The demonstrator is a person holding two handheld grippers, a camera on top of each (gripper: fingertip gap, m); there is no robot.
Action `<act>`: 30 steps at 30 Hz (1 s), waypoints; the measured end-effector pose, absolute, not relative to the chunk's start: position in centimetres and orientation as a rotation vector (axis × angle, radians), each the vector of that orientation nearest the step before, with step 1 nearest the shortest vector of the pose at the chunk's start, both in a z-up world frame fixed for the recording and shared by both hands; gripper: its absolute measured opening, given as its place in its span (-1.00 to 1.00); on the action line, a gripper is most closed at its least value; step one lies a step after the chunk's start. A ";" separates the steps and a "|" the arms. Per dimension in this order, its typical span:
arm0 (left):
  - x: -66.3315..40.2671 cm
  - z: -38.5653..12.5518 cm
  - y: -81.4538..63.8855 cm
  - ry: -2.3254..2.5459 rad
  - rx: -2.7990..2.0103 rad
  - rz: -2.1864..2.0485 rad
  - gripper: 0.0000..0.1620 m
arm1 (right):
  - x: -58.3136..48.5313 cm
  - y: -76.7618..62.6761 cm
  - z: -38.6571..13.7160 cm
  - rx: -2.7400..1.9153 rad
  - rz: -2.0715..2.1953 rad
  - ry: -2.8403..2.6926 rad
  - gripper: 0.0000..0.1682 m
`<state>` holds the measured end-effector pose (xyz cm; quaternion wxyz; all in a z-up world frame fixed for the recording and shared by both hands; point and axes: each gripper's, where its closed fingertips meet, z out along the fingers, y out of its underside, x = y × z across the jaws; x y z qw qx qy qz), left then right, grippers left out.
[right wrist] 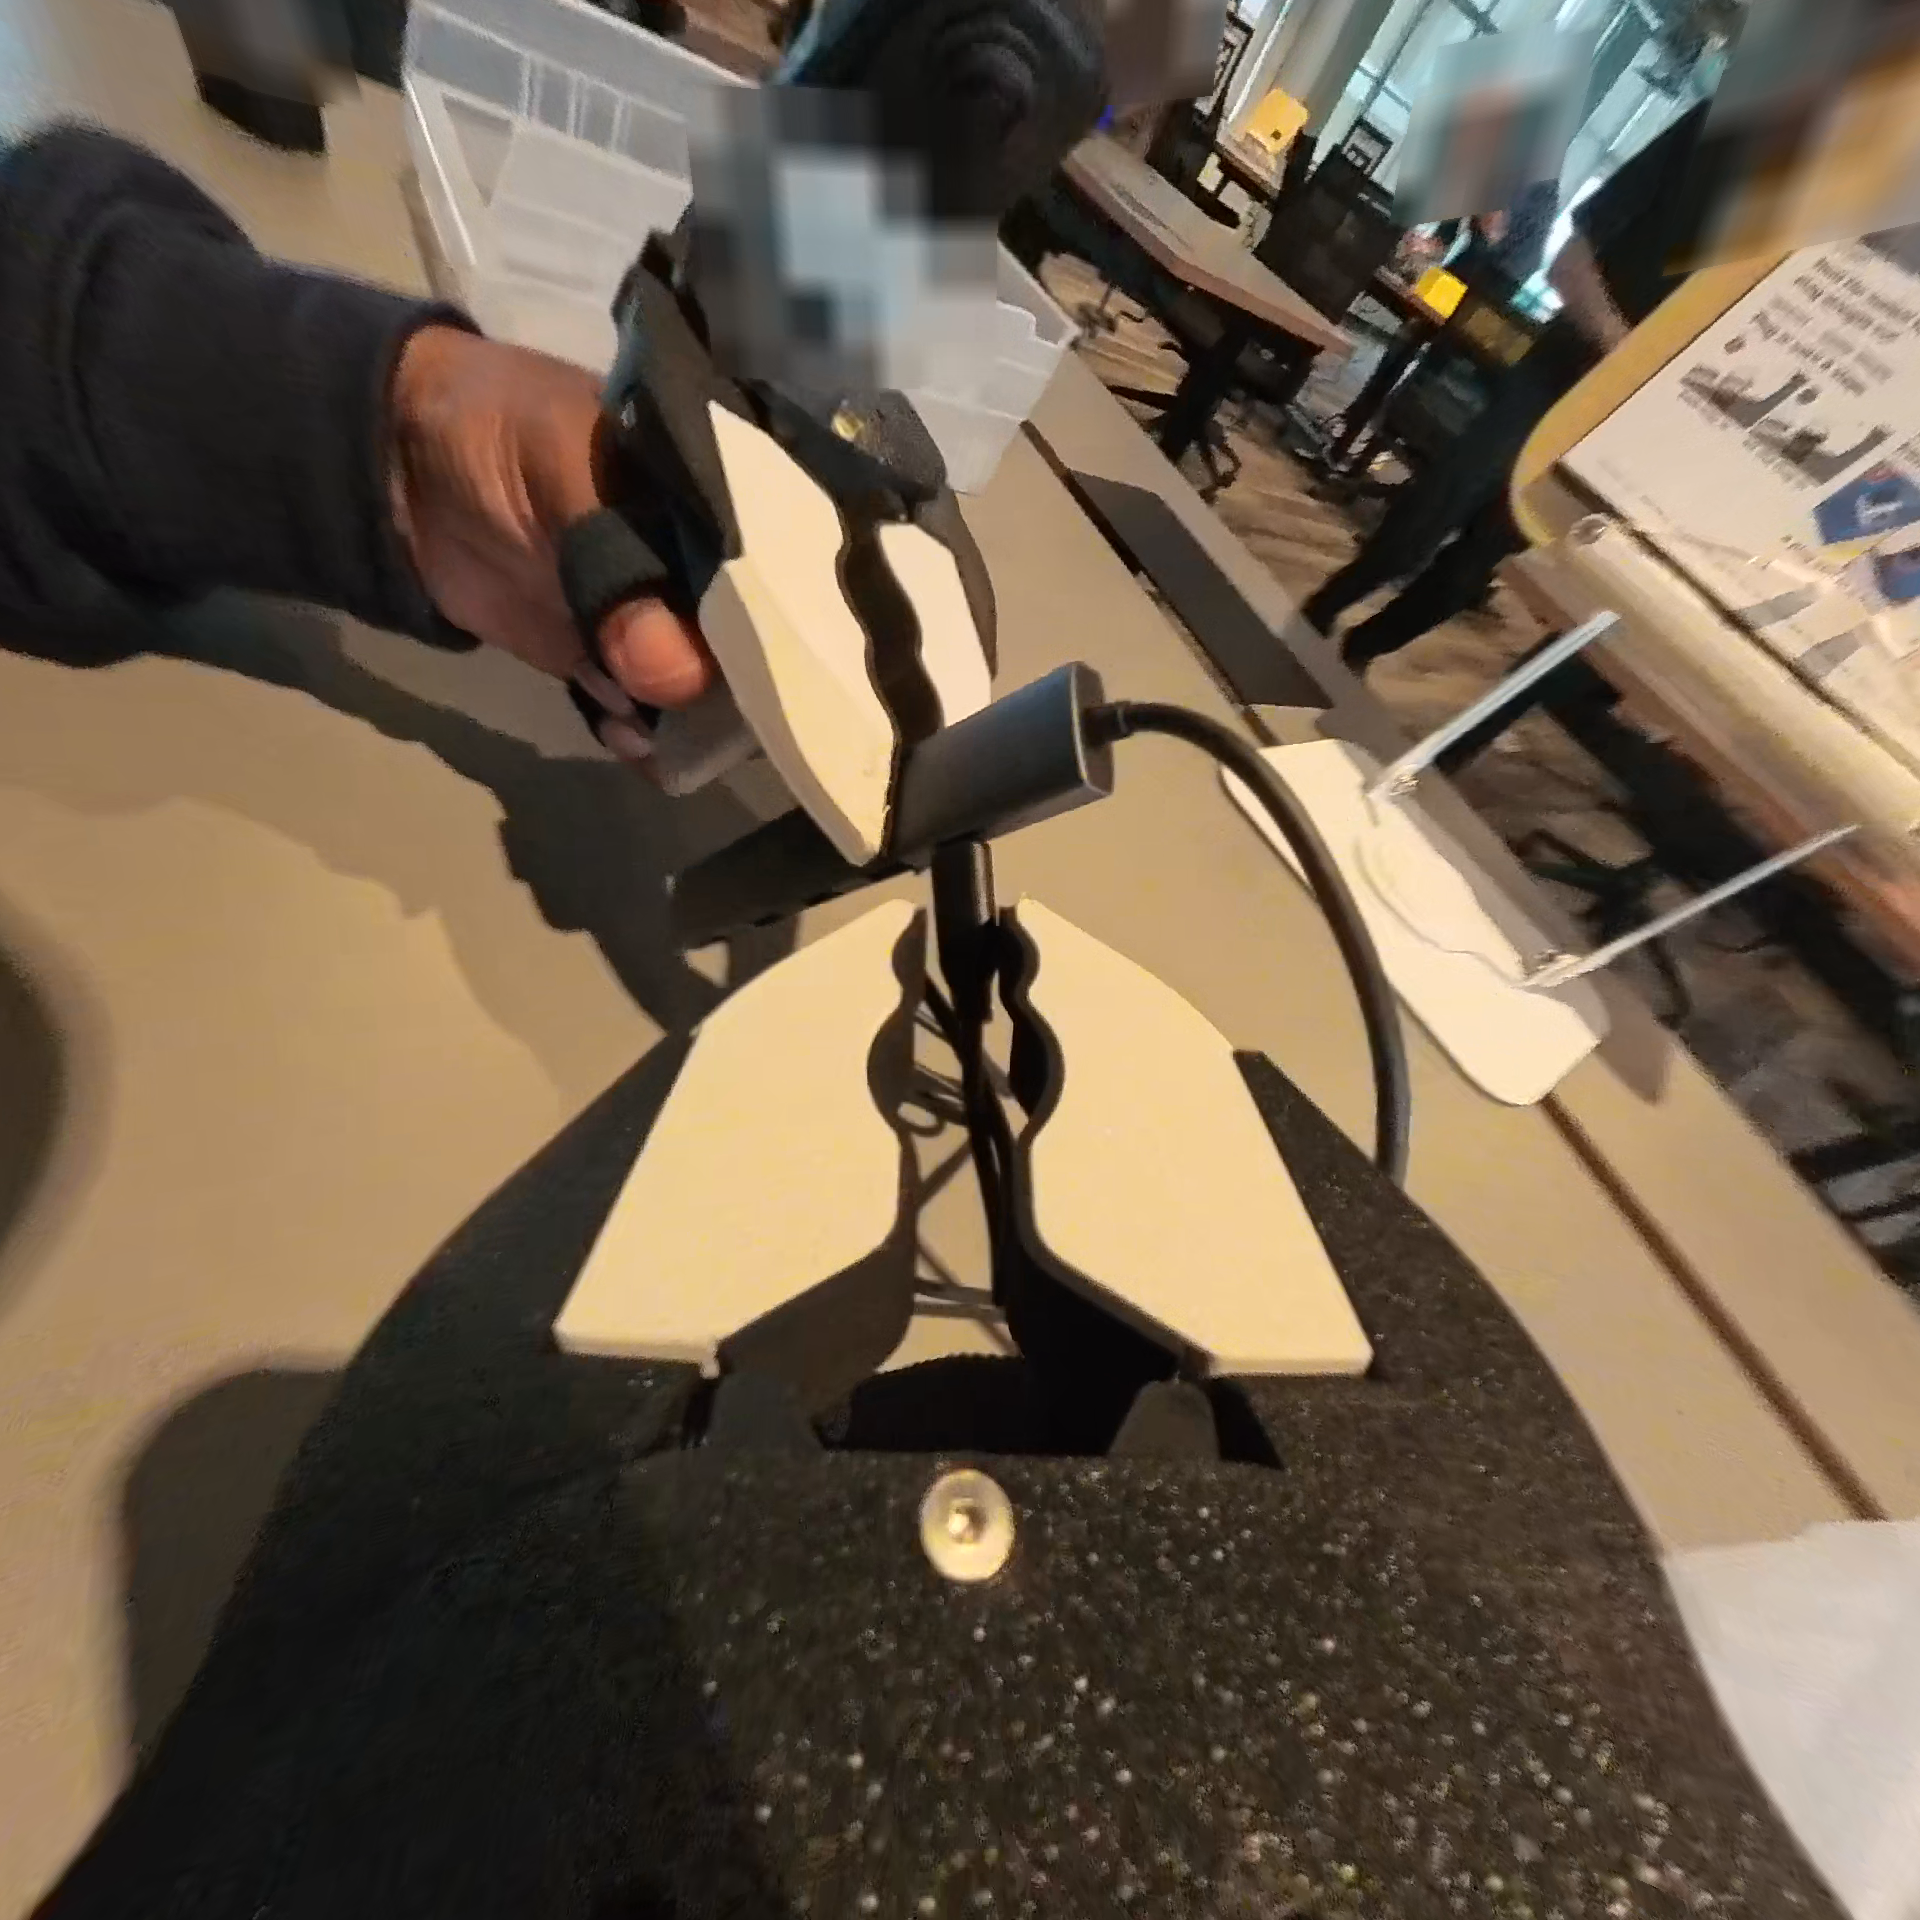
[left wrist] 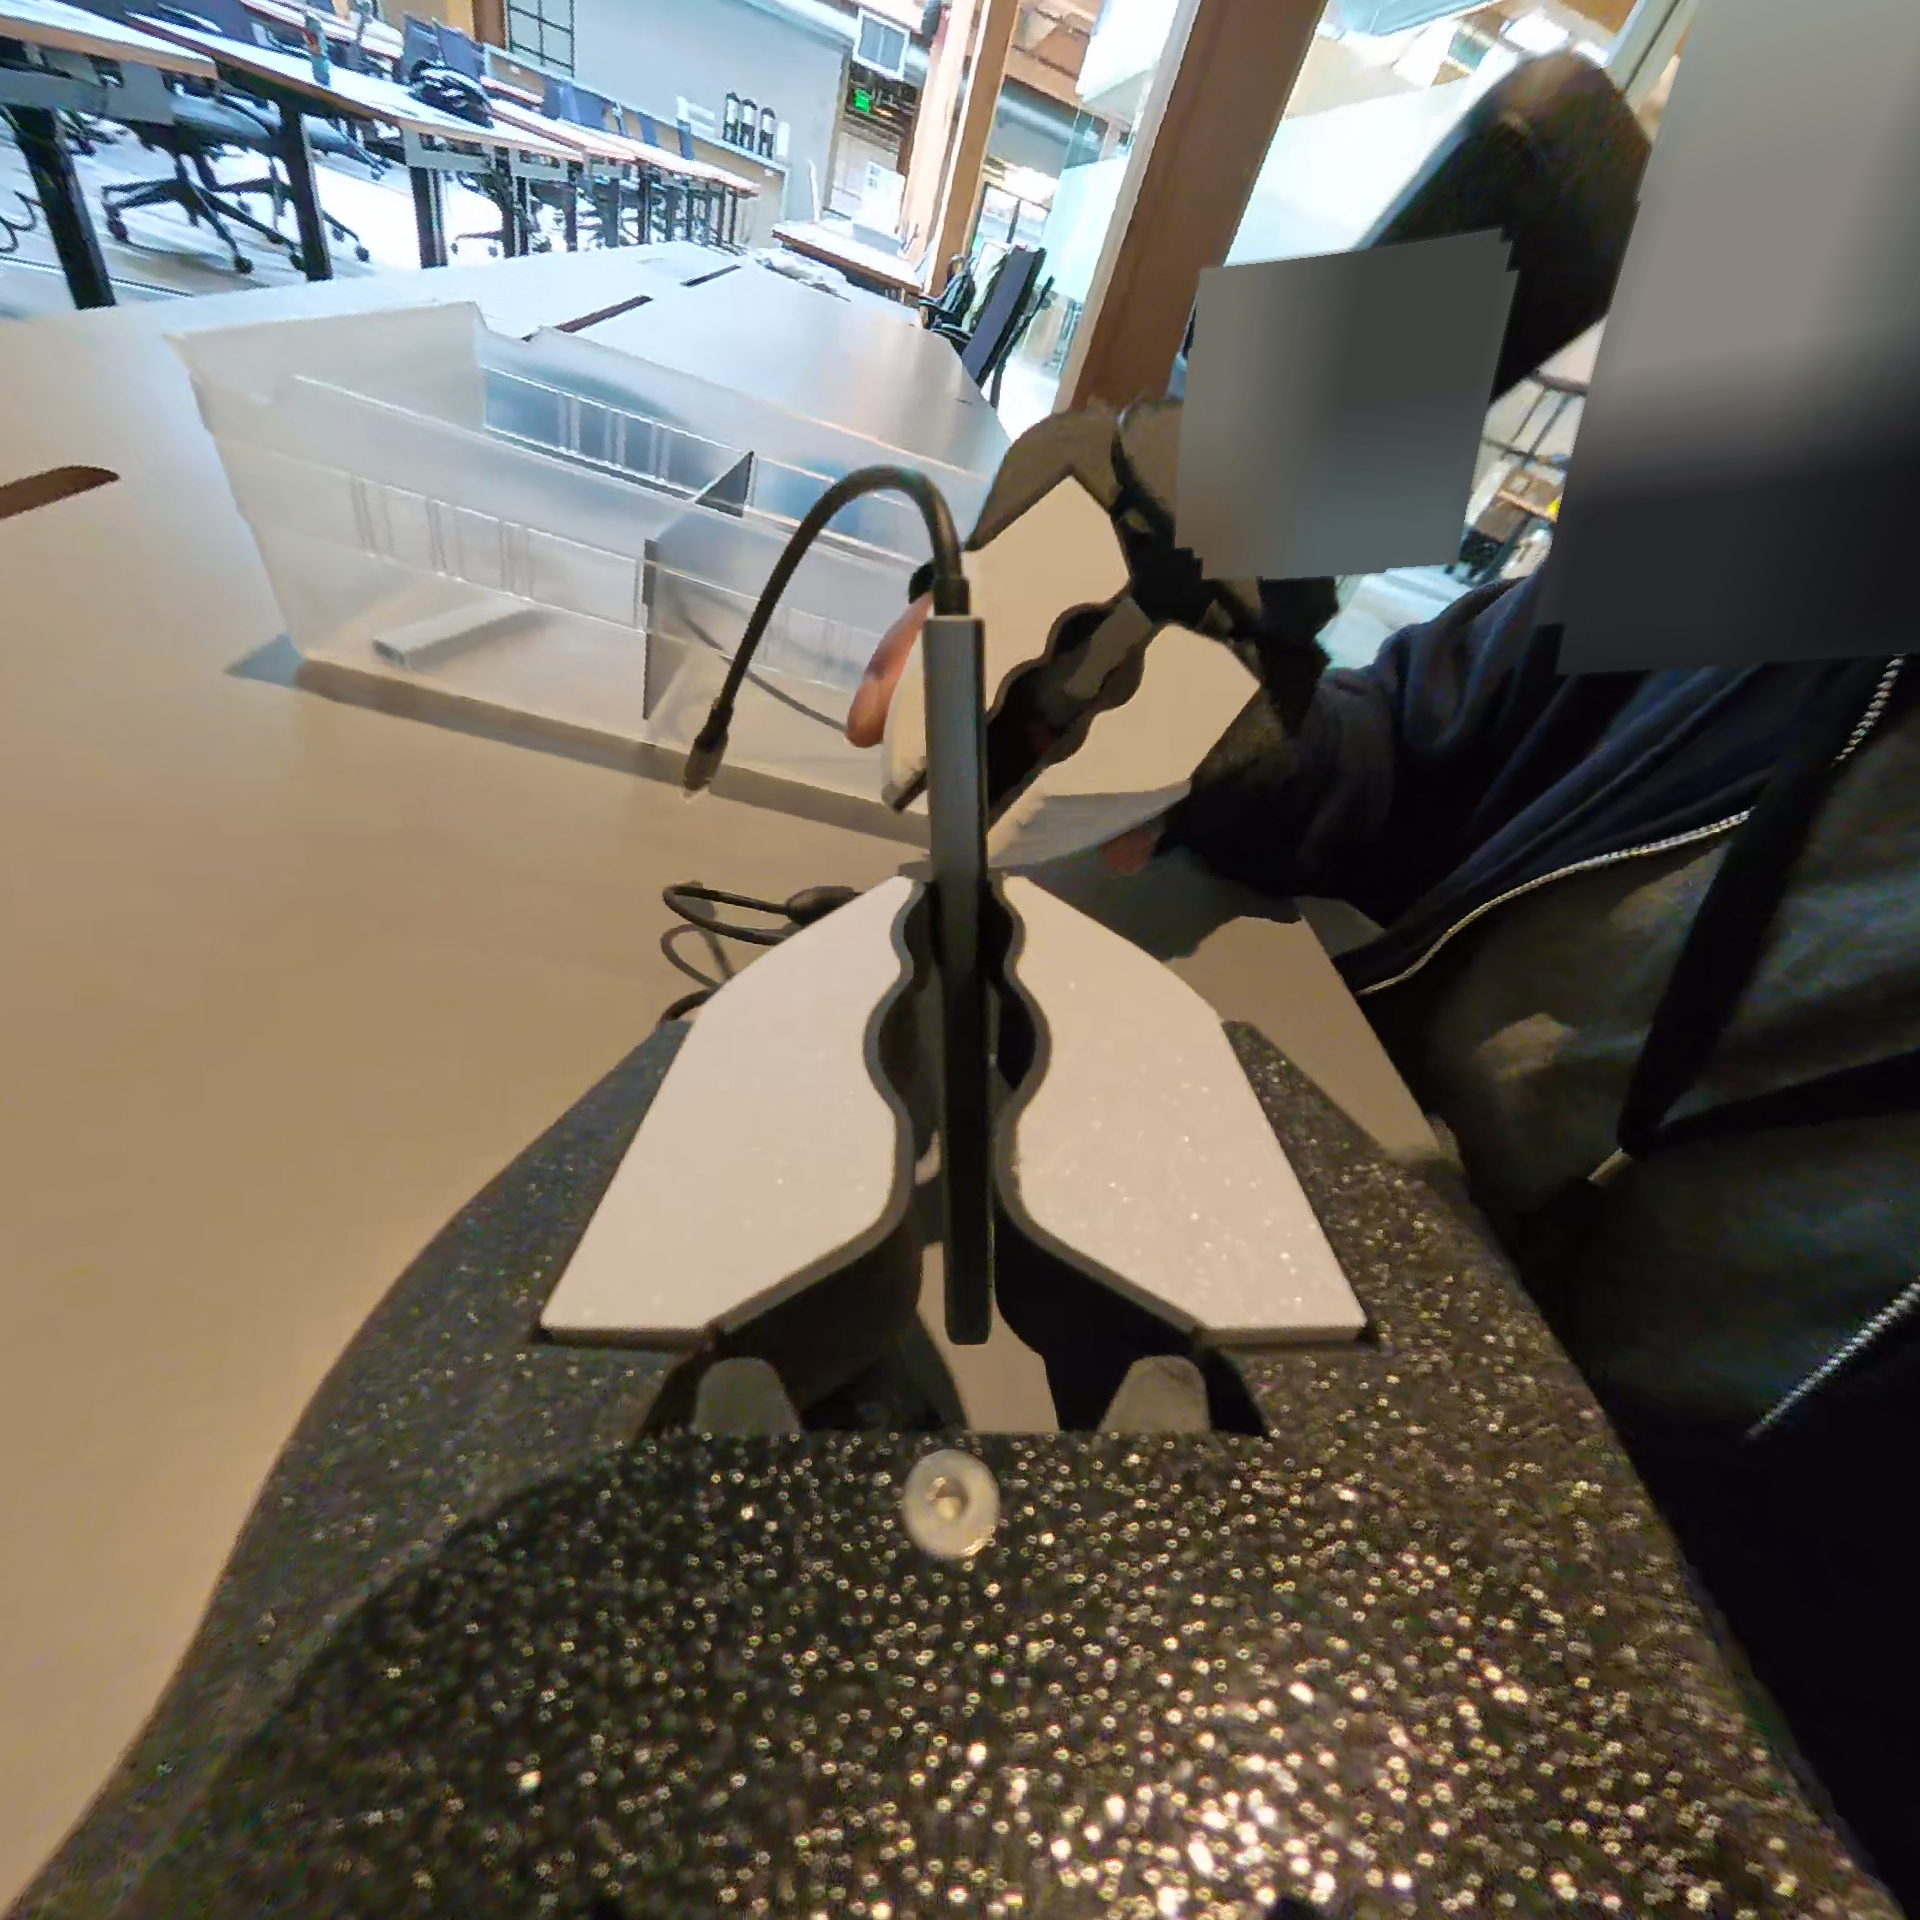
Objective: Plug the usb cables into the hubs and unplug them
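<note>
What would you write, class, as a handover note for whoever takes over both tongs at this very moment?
Left tongs: shut on the grey hub, held above the table.
Right tongs: shut on a black cable plug, its tip at the hub's side.
Whether the plug is seated cannot be told.
The hub's own lead hangs free.
Another hub lies in the clear bin.
Left: confirm the plug state, then continue plugging and unplugging.

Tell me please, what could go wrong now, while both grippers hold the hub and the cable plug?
1. The left gripper pinches the thin hub only by its narrow edges, so a sideways push from the plug may twist it loose.
2. The right gripper holds the plug at the hub's side; a tilted push could jam or strain the port.
3. The hub's own cable loops close to the right gripper and may snag.
</note>
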<state>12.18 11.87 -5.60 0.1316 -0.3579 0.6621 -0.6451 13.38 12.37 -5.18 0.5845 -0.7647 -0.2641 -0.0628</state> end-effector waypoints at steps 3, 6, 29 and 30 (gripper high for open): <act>12.1 -5.6 11.9 1.938 -0.943 -1.781 -0.88 | 12.7 12.0 -4.9 -1.792 0.032 -0.580 -0.76; 11.7 -5.6 11.6 1.958 -0.791 -1.668 -0.88 | 11.9 11.6 -4.5 -1.794 0.149 -0.569 -0.72; 10.1 -3.2 10.2 1.769 -0.955 -2.274 -0.88 | 10.2 10.6 -2.9 -1.748 0.562 -0.376 -0.94; 10.2 -3.1 10.3 1.731 -0.975 -2.312 -0.88 | 10.3 10.7 -2.8 -1.744 0.556 -0.366 -0.93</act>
